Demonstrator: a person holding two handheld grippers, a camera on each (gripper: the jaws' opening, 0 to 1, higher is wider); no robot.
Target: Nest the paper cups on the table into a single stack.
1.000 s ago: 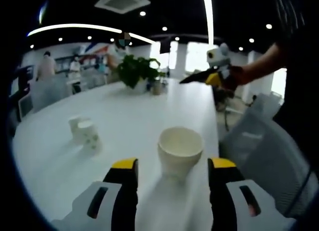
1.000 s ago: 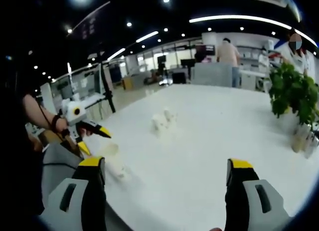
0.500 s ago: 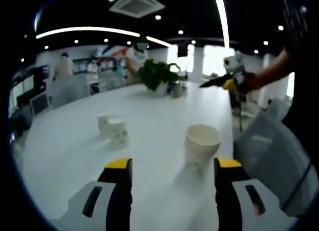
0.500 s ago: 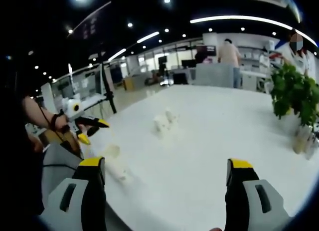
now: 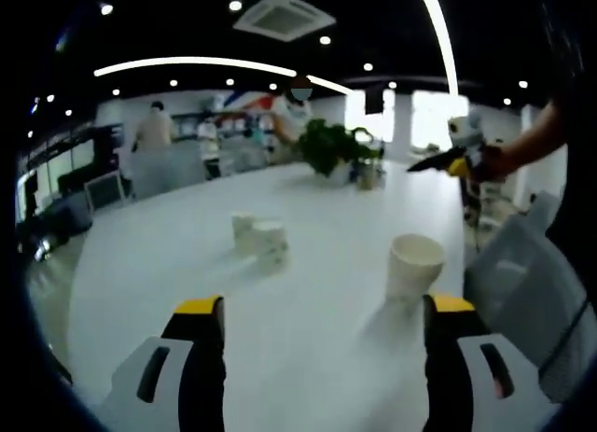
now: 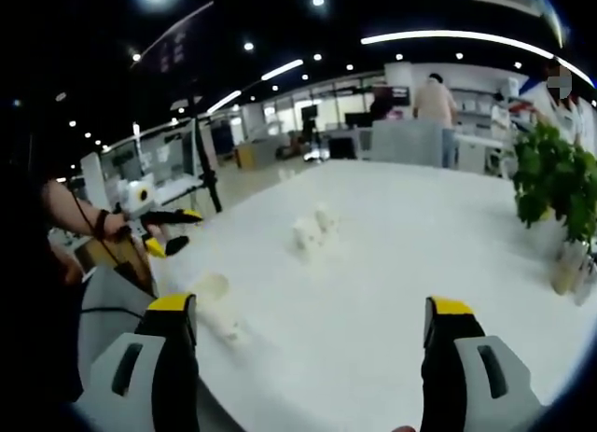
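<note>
In the left gripper view a white paper cup (image 5: 414, 264) stands upright on the white table (image 5: 187, 264), ahead and right of my open left gripper (image 5: 322, 334). Two more cups (image 5: 260, 241) stand close together farther off, centre-left. My right gripper (image 5: 438, 160) shows at the far right, held above the table edge. In the right gripper view my right gripper (image 6: 312, 334) is open with nothing between its jaws; the near cup (image 6: 215, 297) sits by the table's left edge, the cup pair (image 6: 312, 229) farther in, and the left gripper (image 6: 168, 231) hovers open at the left.
A potted plant (image 5: 334, 149) and small bottles stand at the table's far end, the plant (image 6: 555, 180) at the right in the right gripper view. A grey chair (image 5: 522, 301) is beside the table. Several people stand at desks in the background.
The left gripper view has swung left and drawn back, so the near cup now sits right of the jaws instead of between them. The right gripper view has barely shifted.
</note>
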